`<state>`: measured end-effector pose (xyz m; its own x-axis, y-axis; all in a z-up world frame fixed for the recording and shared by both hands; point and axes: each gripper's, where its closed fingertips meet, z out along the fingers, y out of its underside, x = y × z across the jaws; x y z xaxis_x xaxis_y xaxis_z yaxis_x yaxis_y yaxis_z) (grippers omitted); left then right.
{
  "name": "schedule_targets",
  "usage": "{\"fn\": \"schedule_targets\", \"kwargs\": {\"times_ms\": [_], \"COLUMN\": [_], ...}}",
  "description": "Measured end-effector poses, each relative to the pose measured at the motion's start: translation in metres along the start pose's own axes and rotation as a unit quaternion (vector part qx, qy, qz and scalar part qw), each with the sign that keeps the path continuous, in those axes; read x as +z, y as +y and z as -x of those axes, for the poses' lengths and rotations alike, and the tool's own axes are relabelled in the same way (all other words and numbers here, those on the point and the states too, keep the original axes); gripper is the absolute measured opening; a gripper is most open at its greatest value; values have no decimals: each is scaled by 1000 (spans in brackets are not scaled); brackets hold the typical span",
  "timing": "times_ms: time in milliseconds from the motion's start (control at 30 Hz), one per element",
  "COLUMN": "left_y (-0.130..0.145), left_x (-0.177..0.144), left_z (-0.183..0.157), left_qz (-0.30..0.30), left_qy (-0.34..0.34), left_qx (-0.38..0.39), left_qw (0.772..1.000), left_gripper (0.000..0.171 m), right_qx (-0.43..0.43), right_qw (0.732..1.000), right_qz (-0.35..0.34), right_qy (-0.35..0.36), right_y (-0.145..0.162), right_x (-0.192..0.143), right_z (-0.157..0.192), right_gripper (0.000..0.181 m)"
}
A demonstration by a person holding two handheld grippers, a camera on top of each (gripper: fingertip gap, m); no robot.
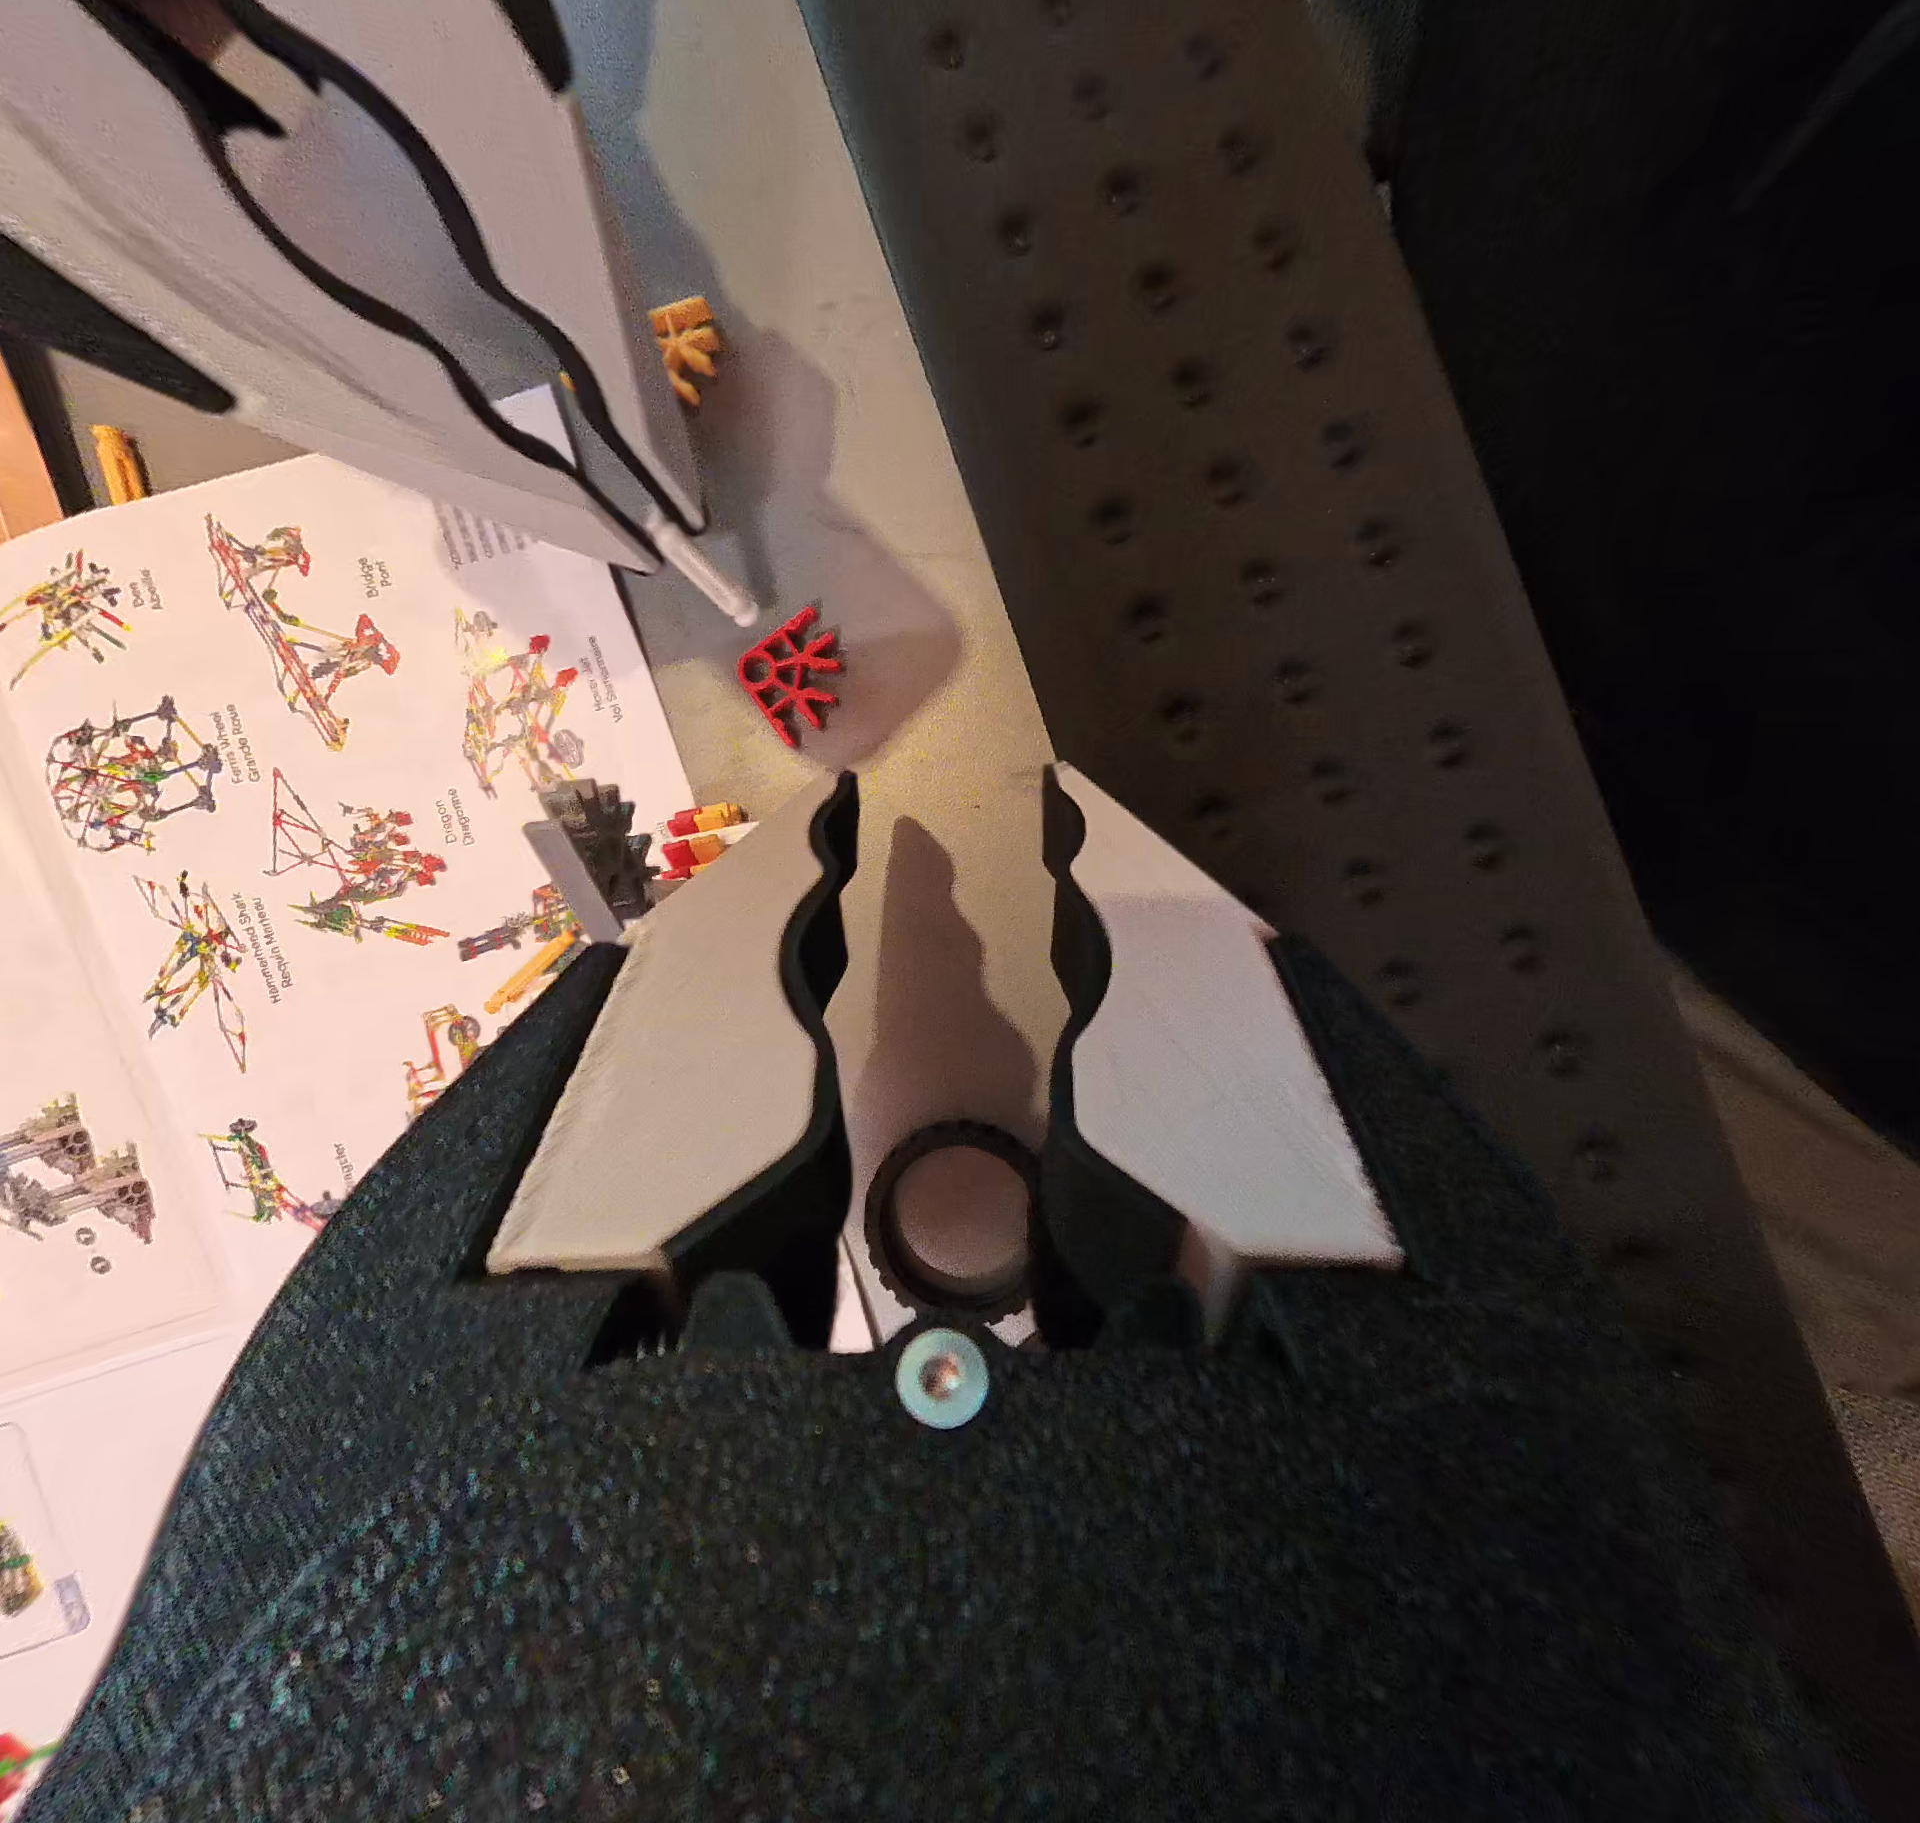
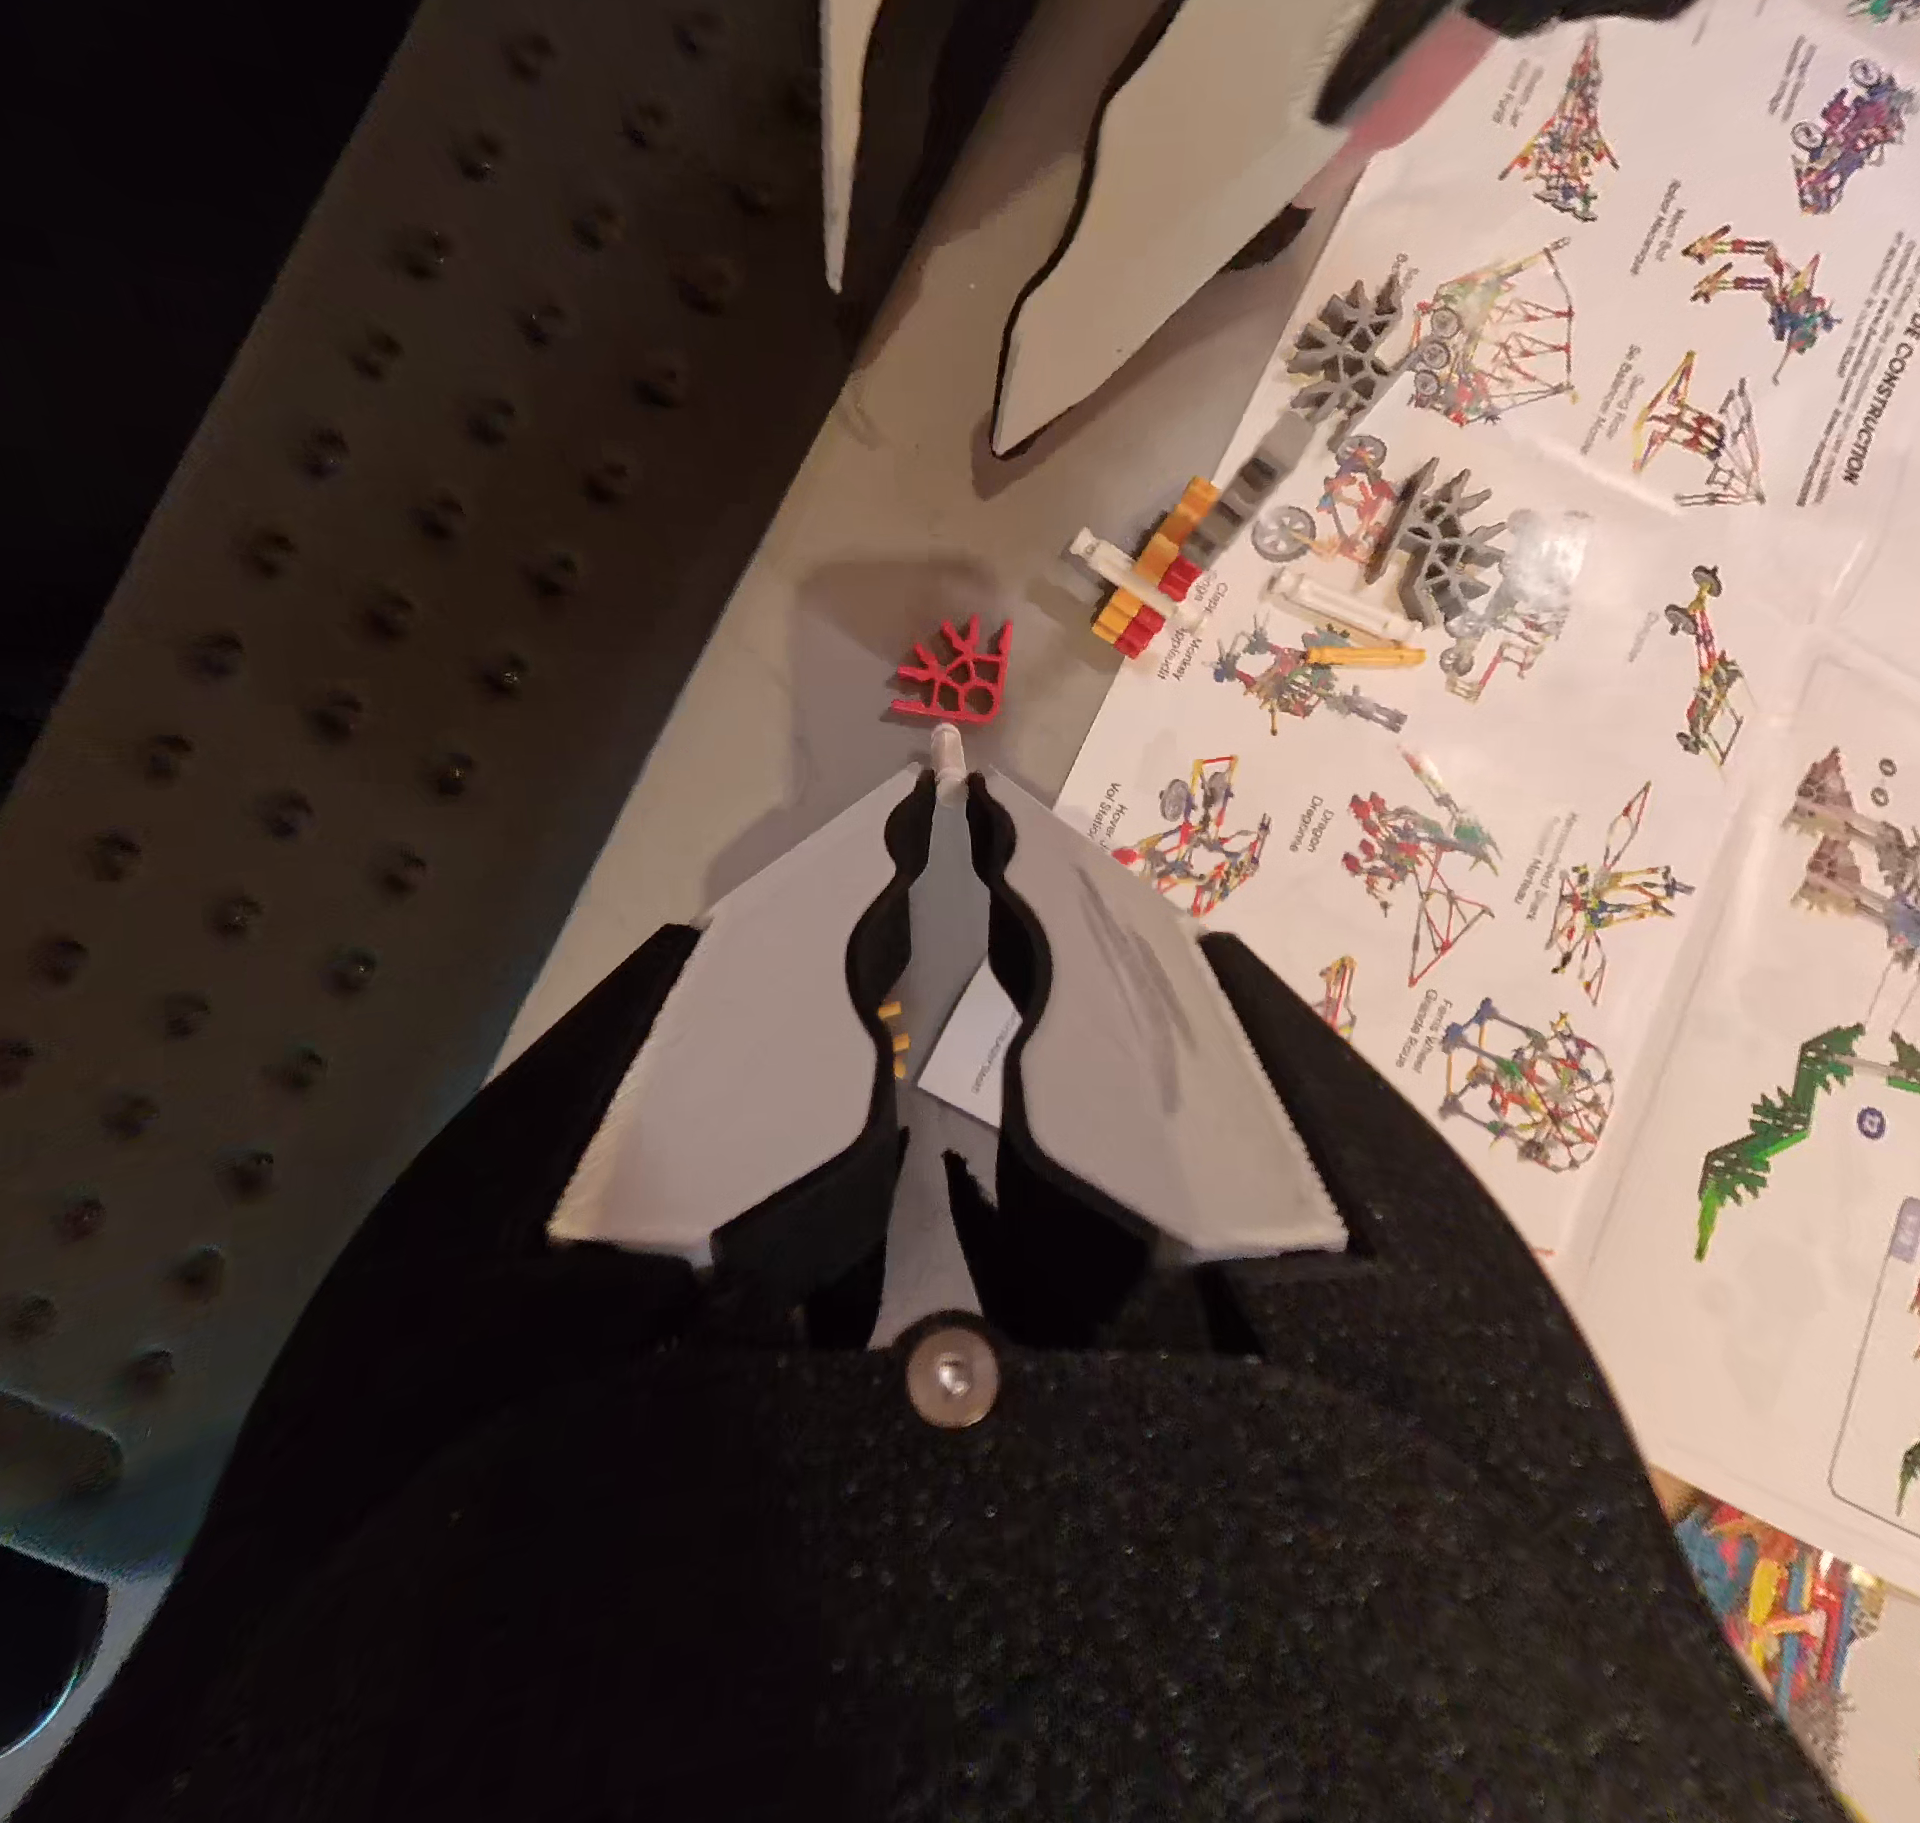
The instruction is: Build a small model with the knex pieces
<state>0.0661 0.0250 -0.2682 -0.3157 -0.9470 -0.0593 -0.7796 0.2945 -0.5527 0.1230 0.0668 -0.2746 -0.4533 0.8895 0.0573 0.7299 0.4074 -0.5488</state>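
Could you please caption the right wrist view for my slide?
Right hand-held gripper holding a white rod beside a red connector.

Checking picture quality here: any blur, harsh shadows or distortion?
Left wrist view: right gripper soft at top left, hard shadows around the red connector. Right wrist view: left gripper blurred at top, perforated panel dim, wide-angle bending.

Red connector (image 2: 954, 680), instruction sheet (image 2: 1558, 838), perforated panel (image 1: 1195, 423).

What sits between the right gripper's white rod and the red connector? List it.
Nothing visible. The right gripper is shut on the white rod, whose tip points straight at the red connector on the table. Only a small bare gap separates them; whether they touch is unclear.
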Motion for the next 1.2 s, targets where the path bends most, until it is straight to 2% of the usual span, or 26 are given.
{"fn": "schedule_targets", "kwargs": {"times_ms": [200,567,1200], "left_y": [8,8,9], "left_x": [9,13,14], "left_z": [1,3,3], "left_qz": [28,30,28], "left_qy": [-12,-25,-18], "left_qx": [7,4,-13], "left_qw": [1000,999,999], "left_gripper": [40,55,56], "right_qx": [6,6,4], "right_qw": [1000,1000,1000], "right_qz": [4,4,-1], "right_qy": [2,4,0], "right_y": [5,6,3], "right_x": [0,-1,4], "right_z": [-3,-3,-2], "right_gripper": [6,6,6]}}
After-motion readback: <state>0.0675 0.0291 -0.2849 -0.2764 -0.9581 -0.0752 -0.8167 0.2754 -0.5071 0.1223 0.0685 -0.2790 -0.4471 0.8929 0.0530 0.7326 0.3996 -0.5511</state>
